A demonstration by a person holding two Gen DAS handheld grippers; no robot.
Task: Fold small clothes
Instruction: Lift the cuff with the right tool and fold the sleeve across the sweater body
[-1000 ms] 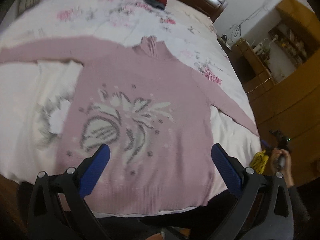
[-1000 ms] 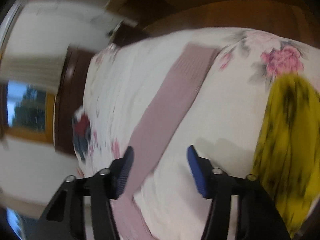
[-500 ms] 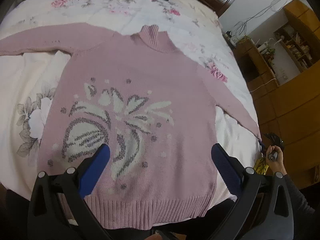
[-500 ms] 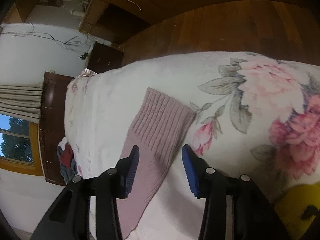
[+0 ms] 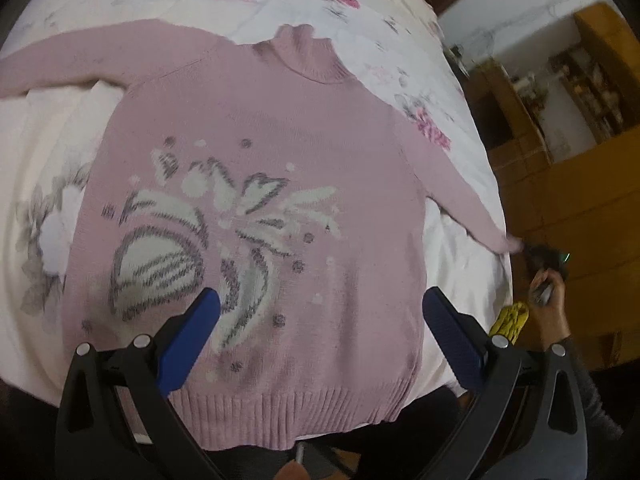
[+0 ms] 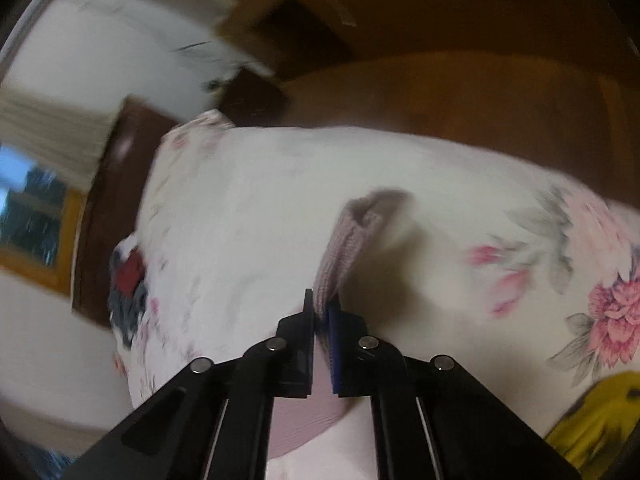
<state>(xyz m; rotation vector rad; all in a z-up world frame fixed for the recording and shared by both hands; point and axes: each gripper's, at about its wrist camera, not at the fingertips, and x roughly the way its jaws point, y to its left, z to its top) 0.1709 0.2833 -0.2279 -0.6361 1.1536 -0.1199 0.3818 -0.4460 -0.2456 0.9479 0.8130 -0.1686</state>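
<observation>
A pink knitted sweater (image 5: pixel 280 128) with a white and grey flower pattern lies flat, front up, on the bed, both sleeves spread out. My left gripper (image 5: pixel 320 312) hovers open above its lower hem, touching nothing. Over at the bed's right edge my right gripper (image 5: pixel 540 256) meets the sweater's right cuff. In the right wrist view the right gripper (image 6: pixel 322 308) is shut on that sleeve cuff (image 6: pixel 352 236), which stands up pinched between the fingers, lifted off the bed.
The floral bedspread (image 5: pixel 280 4) covers the bed; its right edge drops to a wooden floor (image 5: pixel 580 208). A yellow garment (image 6: pixel 596 420) lies at the near right corner. Dark and red clothes (image 6: pixel 128 280) sit by the headboard. Wooden cabinets (image 5: pixel 600 64) stand right.
My right gripper has shut on the right sleeve cuff and raised it off the bed. The left gripper has moved slightly closer over the sweater, still open.
</observation>
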